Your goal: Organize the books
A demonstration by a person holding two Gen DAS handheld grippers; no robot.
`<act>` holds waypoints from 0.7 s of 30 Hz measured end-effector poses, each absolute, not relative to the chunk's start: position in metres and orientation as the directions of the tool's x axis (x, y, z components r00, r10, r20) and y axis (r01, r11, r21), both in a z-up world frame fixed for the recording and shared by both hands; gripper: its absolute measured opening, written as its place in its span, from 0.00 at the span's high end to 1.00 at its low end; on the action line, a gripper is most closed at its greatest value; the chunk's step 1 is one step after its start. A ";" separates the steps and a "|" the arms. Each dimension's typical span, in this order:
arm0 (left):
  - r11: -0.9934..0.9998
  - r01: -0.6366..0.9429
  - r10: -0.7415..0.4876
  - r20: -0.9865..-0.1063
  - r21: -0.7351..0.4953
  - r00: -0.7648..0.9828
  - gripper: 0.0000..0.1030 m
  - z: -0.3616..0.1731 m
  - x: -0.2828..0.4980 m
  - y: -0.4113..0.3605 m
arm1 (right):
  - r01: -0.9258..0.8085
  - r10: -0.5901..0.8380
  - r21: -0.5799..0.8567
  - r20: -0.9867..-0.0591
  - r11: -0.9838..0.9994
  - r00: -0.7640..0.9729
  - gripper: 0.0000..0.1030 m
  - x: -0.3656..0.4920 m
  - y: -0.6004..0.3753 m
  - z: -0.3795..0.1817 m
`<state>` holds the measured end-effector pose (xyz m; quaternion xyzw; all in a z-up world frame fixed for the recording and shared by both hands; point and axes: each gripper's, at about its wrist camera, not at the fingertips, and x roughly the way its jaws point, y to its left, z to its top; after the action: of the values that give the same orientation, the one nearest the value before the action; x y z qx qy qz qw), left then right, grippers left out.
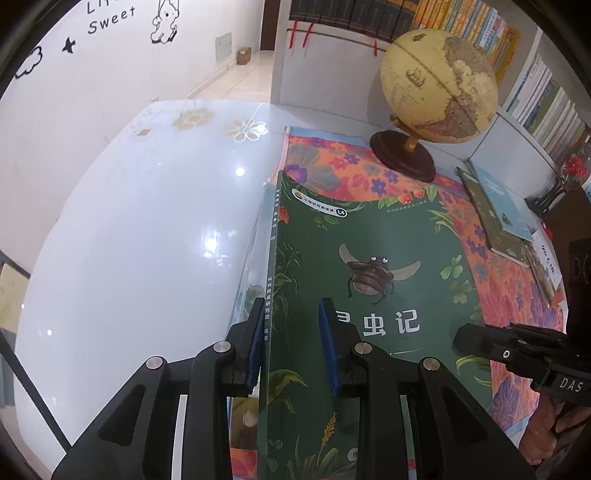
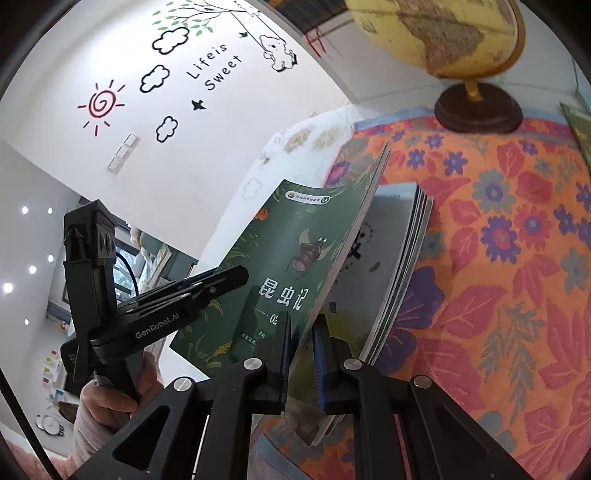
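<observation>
In the right wrist view only, second book [image 2: 384, 266] under green book [image 2: 295, 251], both grippers' jaws clamped on it.

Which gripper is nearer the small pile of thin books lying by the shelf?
Right. The right gripper grips the green insect book at its edge on the side of the pile; the left gripper holds the far spine edge.

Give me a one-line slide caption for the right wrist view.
Right hand-held gripper pinches the green insect book's edge above a floral cloth, globe behind.
</observation>
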<state>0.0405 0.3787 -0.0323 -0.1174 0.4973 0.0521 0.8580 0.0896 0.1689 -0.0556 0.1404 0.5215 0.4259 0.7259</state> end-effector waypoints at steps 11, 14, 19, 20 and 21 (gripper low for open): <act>0.964 -0.239 0.004 -0.894 -0.116 0.449 0.74 -0.053 0.046 0.379 | -0.405 0.726 0.644 -0.684 0.649 0.074 0.89 0.091 0.173 -0.085; 0.962 -0.250 0.011 -0.896 -0.112 0.445 0.72 -0.053 0.046 0.381 | -0.403 0.732 0.650 -0.676 0.644 0.079 0.89 0.091 0.172 -0.087; 0.963 -0.260 0.055 -0.900 -0.066 0.433 0.71 -0.054 0.048 0.381 | -0.376 0.746 0.671 -0.659 0.639 0.091 0.88 0.090 0.170 -0.091; 0.962 -0.266 0.067 -0.899 -0.056 0.433 0.72 -0.054 0.048 0.381 | -0.366 0.752 0.679 -0.652 0.636 0.098 0.88 0.090 0.168 -0.092; 0.961 -0.271 0.073 -0.899 -0.052 0.433 0.72 -0.054 0.048 0.382 | -0.358 0.757 0.686 -0.645 0.634 0.103 0.88 0.090 0.166 -0.092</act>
<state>0.0477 0.3822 -0.0545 -0.0945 0.5227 0.1023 0.8410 0.0896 0.1661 -0.0925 0.1827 0.5465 0.3870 0.7199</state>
